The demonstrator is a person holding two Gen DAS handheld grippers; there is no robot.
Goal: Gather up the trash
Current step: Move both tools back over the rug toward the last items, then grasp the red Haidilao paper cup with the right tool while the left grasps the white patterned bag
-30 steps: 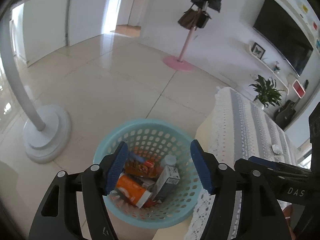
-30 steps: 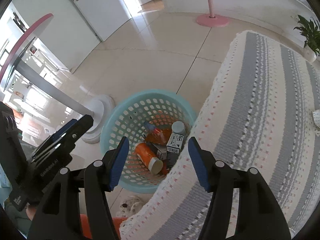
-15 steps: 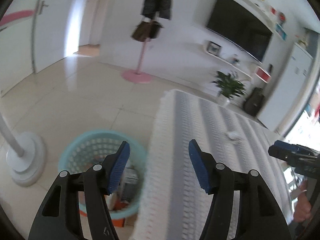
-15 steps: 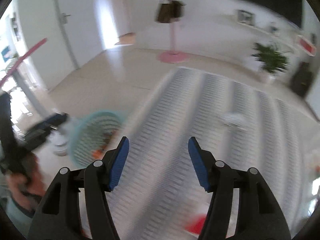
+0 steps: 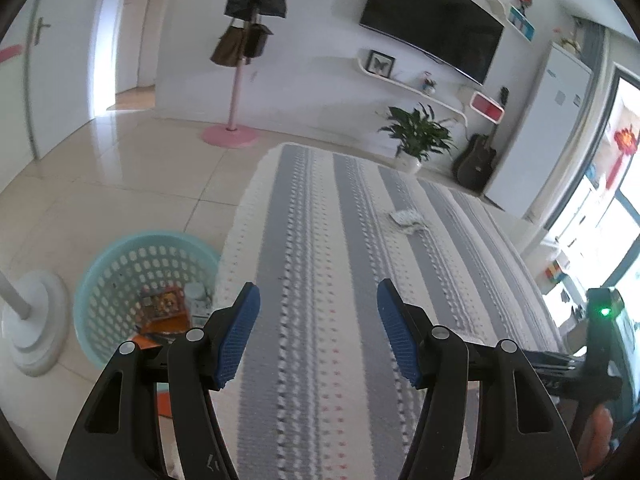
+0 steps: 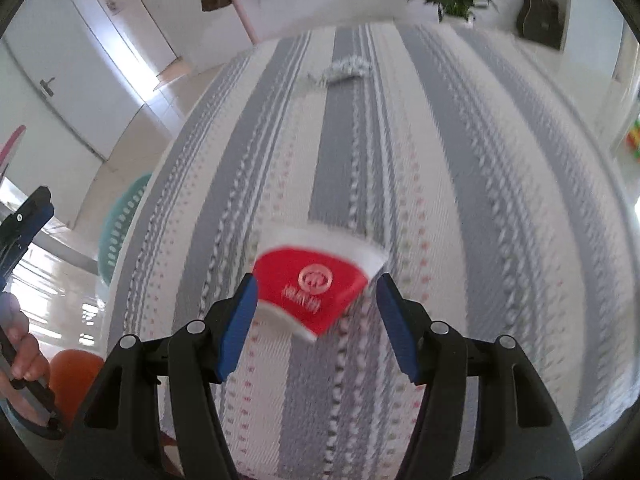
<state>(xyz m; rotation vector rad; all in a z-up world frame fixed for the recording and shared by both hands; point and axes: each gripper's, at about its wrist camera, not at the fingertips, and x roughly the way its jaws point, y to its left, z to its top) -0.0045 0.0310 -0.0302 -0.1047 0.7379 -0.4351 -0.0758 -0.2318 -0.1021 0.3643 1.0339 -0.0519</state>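
Both grippers have swung away from the basket (image 5: 120,280) onto the striped cloth (image 6: 460,200). Right gripper (image 6: 316,312), jaws wide and empty, now frames a flattened red cup (image 6: 316,288): likely the next pickup. Left gripper (image 5: 318,328) wide, empty.

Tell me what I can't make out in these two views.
- Basket contents: left view, table edge and left gripper cover part.
- Red cup logo: right view, motion blur.
- Crumpled scrap: both views, too small and blurred to identify.
- Right gripper: cup contact unclear, though jaws look open.
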